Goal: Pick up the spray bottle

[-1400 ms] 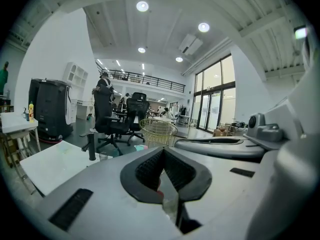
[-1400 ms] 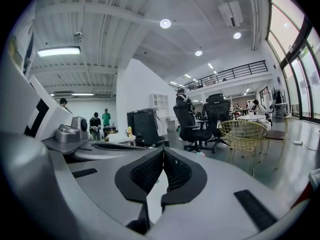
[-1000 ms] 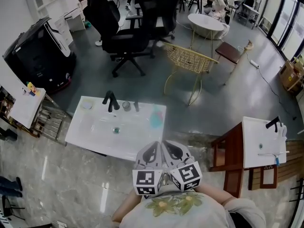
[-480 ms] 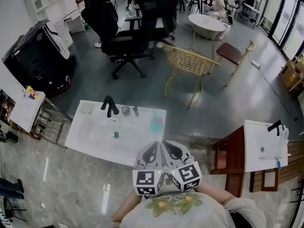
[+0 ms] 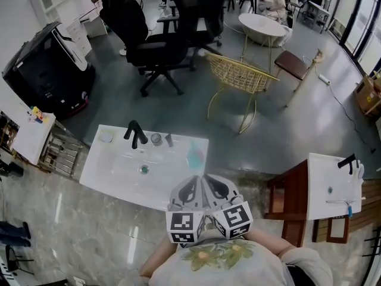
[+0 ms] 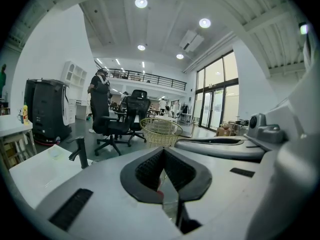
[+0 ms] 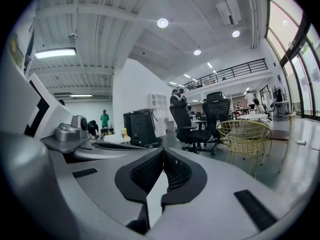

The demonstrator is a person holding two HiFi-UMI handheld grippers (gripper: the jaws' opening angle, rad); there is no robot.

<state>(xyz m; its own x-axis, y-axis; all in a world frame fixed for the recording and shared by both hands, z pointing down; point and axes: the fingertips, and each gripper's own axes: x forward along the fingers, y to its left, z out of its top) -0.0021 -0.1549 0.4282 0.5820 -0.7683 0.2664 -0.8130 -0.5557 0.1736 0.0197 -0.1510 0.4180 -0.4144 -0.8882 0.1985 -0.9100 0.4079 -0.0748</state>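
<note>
The left gripper (image 6: 163,150) has its fingers pressed together at the tips, and nothing is pinched between the ribbed pads. The right gripper (image 7: 163,151) is the same, with its pads meeting in a closed point and nothing held. In the head view both grippers sit side by side against the person's chest, marker cubes toward the camera, noses angled toward the counter ahead.

Just beyond those noses, apart from them, stands the spray bottle (image 5: 194,154). It is a pale teal, translucent shape on the right end of a white sink counter (image 5: 107,168), close to that counter's right edge. Its long axis runs up from the counter, so it looks upright, with the narrower head showing above the wider body in the picture. It is too blurred to tell which way the nozzle points.

Further left on the same counter a black faucet (image 5: 136,134) rises at the back edge, with a small cup (image 5: 156,139) just beside it and the drain (image 5: 143,169) in the basin in front.

Behind the counter, across grey floor, is a yellow wire chair (image 5: 241,76), and black office chairs (image 5: 158,49) stand further back. A second white sink (image 5: 327,189) on a wooden stand sits well apart at the right.
</note>
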